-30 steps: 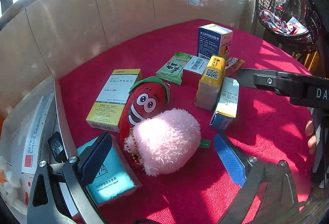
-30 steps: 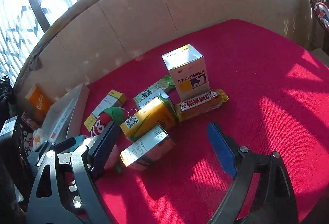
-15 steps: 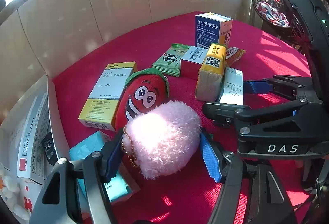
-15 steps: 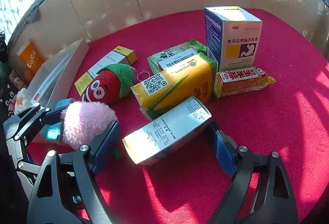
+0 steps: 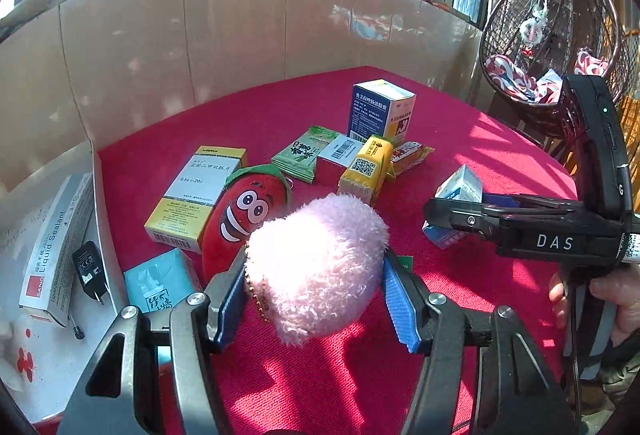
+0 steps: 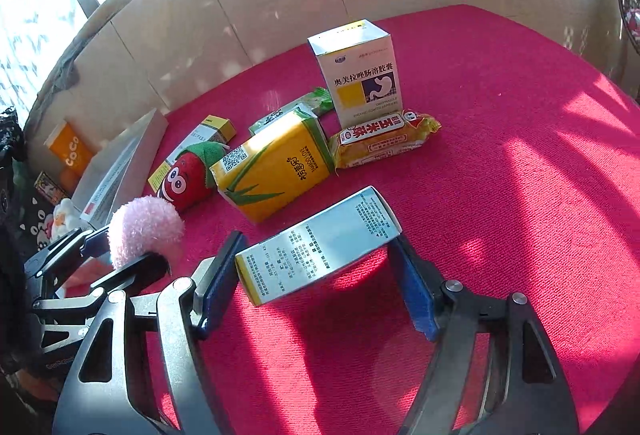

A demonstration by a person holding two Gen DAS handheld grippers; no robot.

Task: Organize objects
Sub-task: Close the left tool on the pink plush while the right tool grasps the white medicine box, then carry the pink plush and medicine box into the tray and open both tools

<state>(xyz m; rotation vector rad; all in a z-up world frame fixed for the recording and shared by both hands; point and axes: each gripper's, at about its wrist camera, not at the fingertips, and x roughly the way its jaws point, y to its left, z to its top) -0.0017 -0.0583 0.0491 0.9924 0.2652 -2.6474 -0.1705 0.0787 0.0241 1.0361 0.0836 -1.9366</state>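
1. Our left tongs (image 5: 314, 291) grasp the pink plush ball (image 5: 316, 267); their jaws have just been closing, and both blue pads now press into its fluffy sides.
2. The ball hangs between the pads, a bead chain (image 5: 256, 291) dangling against the left pad.
3. Just beyond the left tongs lies the red plush toy with a face (image 5: 244, 215), and beyond that a yellow and white medicine box (image 5: 196, 195) lying flat.
4. To the lower left of these tongs sits a teal tissue pack (image 5: 160, 283), and further left an open box holding a sealant carton (image 5: 56, 247) and a black charger (image 5: 90, 269).
5. Our right tongs (image 6: 320, 275) grasp a silver printed box (image 6: 320, 247); their jaws have just been closing slightly, and the pads touch its two ends. The box looks raised off the red cloth (image 6: 520, 155).
6. Ahead of the right tongs lies a yellow drink carton (image 6: 276, 167), with an orange snack packet (image 6: 384, 139) to its right and an upright white medicine box (image 6: 360, 79) behind.
7. A green sachet (image 6: 296, 107) peeks out behind the carton.
8. From the right tongs, we see the left tongs and the ball to the left.
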